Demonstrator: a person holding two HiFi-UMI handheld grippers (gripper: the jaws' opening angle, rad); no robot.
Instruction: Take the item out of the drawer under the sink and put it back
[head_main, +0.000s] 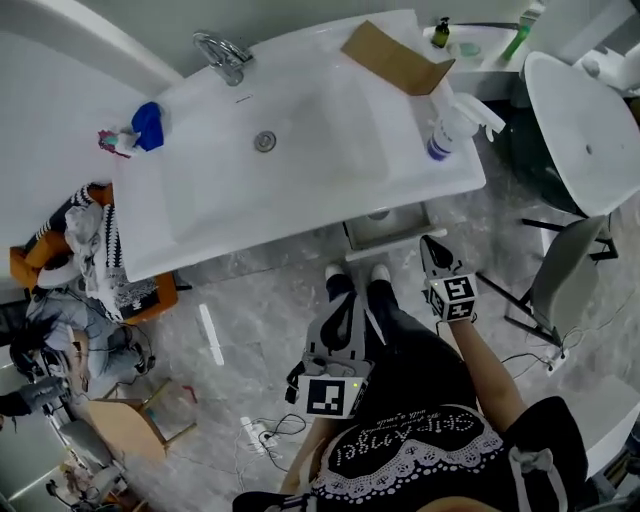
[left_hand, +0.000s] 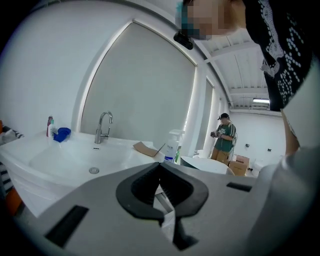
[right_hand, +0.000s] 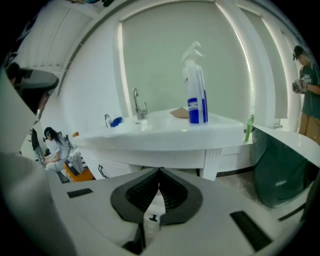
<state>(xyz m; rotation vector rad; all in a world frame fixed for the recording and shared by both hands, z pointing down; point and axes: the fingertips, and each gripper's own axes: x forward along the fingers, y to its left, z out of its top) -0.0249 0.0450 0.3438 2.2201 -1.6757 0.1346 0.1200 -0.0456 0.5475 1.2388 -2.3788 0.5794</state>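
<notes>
Below the basin's front edge, left gripper (head_main: 345, 298) with jaws pressed together on nothing, right gripper (head_main: 428, 243) likewise closed and empty, both near the sink (head_main: 300, 190), cabinet (right_hand: 118, 168) beneath it just ahead of the right gripper, the drawer's item not visible in any view.

The white sink (head_main: 300, 180) is wide and shallow and sits level. Under its front edge, a white drawer (head_main: 385, 230) seems to stick out a little. From above, its inside looks grey. What lies inside cannot be seen.
</notes>
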